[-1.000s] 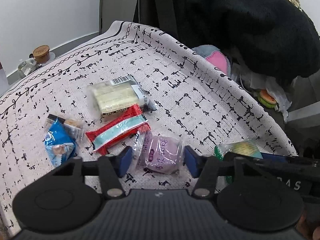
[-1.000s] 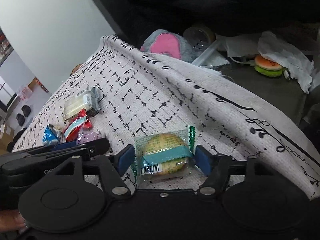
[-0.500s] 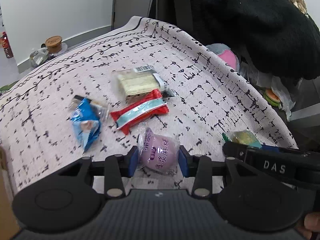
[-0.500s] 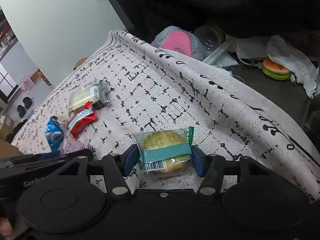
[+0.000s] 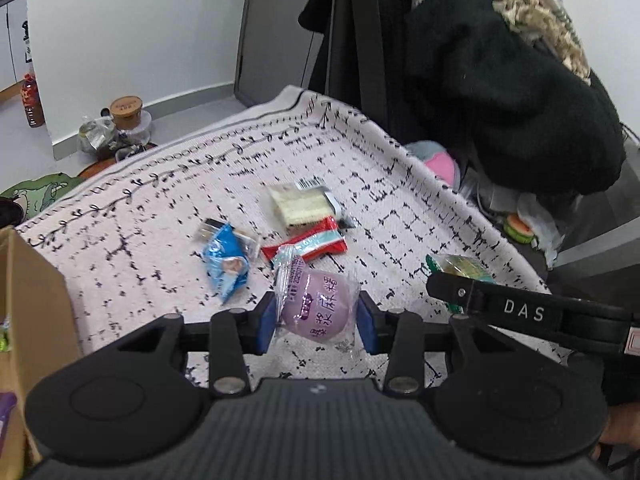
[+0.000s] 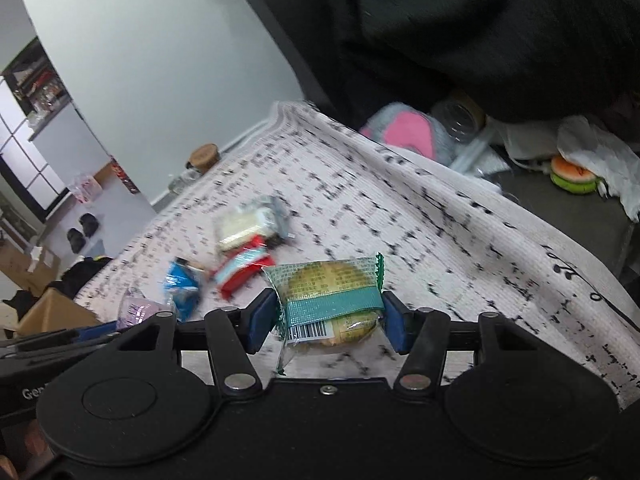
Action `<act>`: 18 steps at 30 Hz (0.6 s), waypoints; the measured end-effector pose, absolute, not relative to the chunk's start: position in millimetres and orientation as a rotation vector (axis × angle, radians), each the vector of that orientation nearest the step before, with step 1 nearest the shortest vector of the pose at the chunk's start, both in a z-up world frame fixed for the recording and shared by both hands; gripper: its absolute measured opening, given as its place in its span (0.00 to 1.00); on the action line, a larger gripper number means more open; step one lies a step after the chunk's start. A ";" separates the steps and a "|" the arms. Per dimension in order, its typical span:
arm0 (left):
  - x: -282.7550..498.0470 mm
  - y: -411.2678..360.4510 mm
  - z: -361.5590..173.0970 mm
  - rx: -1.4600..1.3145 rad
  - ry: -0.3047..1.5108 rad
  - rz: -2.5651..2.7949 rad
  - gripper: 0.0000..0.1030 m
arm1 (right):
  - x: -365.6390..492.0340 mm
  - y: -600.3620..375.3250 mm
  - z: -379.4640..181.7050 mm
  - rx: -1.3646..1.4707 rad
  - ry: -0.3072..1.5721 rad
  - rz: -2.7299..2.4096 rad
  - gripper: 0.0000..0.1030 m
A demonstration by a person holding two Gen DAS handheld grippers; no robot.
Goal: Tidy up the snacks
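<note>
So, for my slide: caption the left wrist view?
Left gripper grips a purple snack above the cloth, three snacks left behind it.

Setting: lived-in home room, informal.
Work surface: patterned woven cloth (image 5: 400, 216) with black dashes and a vine border.
Far right: black fleece garment (image 5: 500, 80) heaped and hanging, a pink and grey plush item (image 6: 404, 132) below it.
Far left floor: cork-lidded jar (image 5: 126, 109) against a white wall, a red-capped bottle (image 5: 31, 100) beyond.
Near left: open cardboard box (image 5: 28, 308).
Right side: burger-shaped toy (image 6: 573, 174) among crumpled white plastic.
</note>
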State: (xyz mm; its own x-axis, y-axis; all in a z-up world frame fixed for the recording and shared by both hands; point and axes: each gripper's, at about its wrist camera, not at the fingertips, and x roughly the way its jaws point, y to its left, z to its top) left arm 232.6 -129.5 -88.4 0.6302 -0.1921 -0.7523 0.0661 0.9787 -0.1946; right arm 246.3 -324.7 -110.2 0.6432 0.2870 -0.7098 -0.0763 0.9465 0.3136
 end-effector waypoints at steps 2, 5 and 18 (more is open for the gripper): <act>227.8 -124.5 -81.5 -0.161 0.863 -0.144 0.40 | 242.9 -319.2 -103.3 0.268 0.835 0.224 0.53; 221.1 -117.1 -71.7 -0.170 0.842 -0.143 0.40 | 238.5 -309.4 -93.2 0.272 0.819 0.246 0.53; 191.4 -66.6 -49.2 -0.209 0.778 -0.056 0.40 | 231.5 -263.8 -60.4 0.233 0.769 0.338 0.53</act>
State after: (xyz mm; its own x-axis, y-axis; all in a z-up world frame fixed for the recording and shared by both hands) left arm 191.4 -66.6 -49.2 0.7122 -0.1274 -0.6903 -0.0265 0.9778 -0.2079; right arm 231.5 -263.8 -60.4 0.6687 0.3812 -0.6384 -0.2129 0.9208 0.3268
